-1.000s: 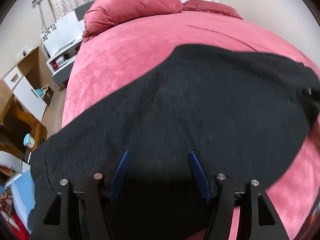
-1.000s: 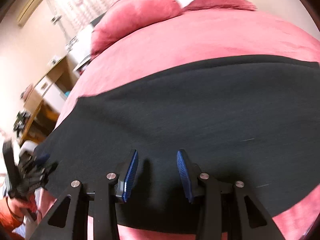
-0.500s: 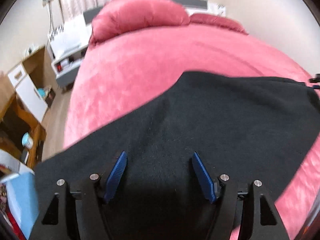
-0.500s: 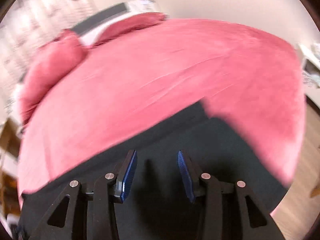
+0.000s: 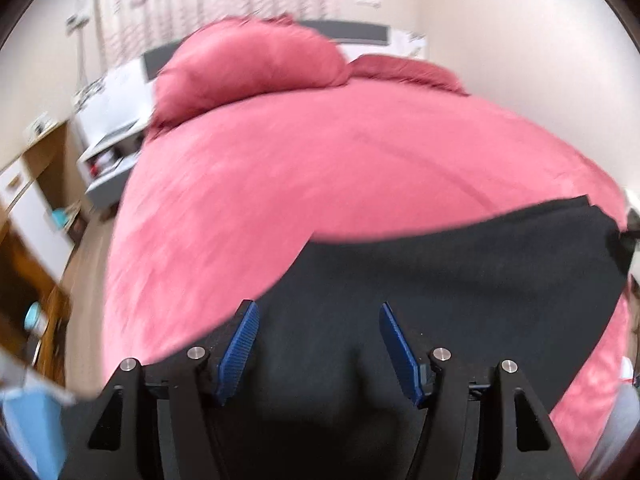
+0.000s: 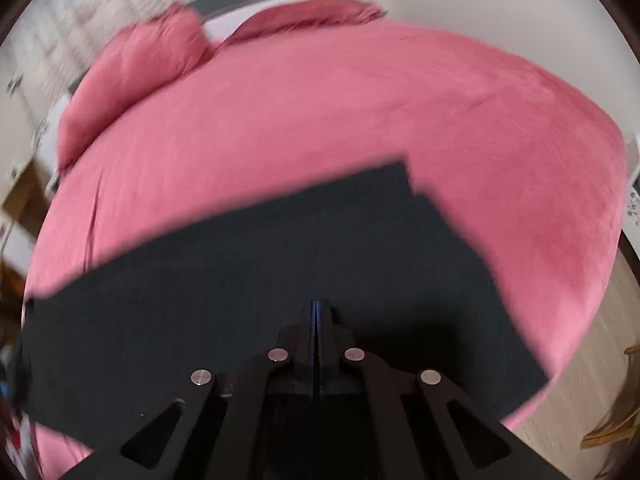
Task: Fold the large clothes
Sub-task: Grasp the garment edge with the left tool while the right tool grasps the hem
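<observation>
Two grippers, two different jobs. My right gripper (image 6: 318, 320) has its fingers pressed flat together, low over the near part of the black garment (image 6: 280, 280). Whether a layer of cloth is caught between them I cannot tell: the blue pads meet with no gap showing, and the dark cloth beneath hides any edge. If they do hold cloth, I judge it is the near hem, the natural place to grip for carrying a fold across.

My left gripper (image 5: 318, 344) has its fingers spread wide, empty, hovering over the same garment (image 5: 460, 272) near its left side. They are spread so that they can drop over an edge and close on it, I think; nothing sits between them but the cloth lying below.

The garment lies flat on the pink bed (image 5: 340, 168), at the foot end nearest me, well apart from the pillows (image 5: 248, 64) at the head. From the right view it shows a straight far edge with a stepped corner at the right, so it looks already doubled once. Laying it on the bed gives a broad, soft surface where so large a piece can be spread out, with bare cover beyond for the next fold.

Both views are smeared, so finer detail of the hem is lost.
</observation>
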The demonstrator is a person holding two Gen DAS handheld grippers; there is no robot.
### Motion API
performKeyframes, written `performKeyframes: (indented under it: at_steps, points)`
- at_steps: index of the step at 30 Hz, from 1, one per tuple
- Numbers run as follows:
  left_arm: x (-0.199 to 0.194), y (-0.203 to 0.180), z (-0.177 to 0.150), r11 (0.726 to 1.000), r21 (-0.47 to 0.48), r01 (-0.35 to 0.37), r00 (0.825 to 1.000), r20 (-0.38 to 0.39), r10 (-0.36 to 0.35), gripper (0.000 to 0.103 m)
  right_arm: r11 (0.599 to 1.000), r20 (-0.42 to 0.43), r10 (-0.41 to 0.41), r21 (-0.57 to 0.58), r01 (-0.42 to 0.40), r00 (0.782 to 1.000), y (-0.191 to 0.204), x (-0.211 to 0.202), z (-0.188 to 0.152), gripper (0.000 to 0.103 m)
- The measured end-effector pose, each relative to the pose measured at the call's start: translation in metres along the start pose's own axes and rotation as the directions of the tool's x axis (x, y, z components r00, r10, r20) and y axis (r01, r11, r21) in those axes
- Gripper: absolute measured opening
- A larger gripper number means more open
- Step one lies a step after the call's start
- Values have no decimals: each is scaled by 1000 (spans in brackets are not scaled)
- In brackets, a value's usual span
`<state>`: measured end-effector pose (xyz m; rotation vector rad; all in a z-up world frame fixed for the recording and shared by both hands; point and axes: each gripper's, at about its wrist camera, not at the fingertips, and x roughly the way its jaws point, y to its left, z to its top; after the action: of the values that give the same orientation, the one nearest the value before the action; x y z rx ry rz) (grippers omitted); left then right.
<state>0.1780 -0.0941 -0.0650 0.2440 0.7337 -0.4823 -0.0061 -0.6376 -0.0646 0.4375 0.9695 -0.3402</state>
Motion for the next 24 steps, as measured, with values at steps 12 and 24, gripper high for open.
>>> performKeyframes:
  at_steps: [12,24]
  points:
    - [113,-51,35,954,299,28,991,-134,13,73,955,-38,-54,289,62,998,-88,33,97,60]
    - [78,-37,-18,954,297,48,999,-23,-44,78,988,107,130,-94,-120,986,-41,-25,-2,10]
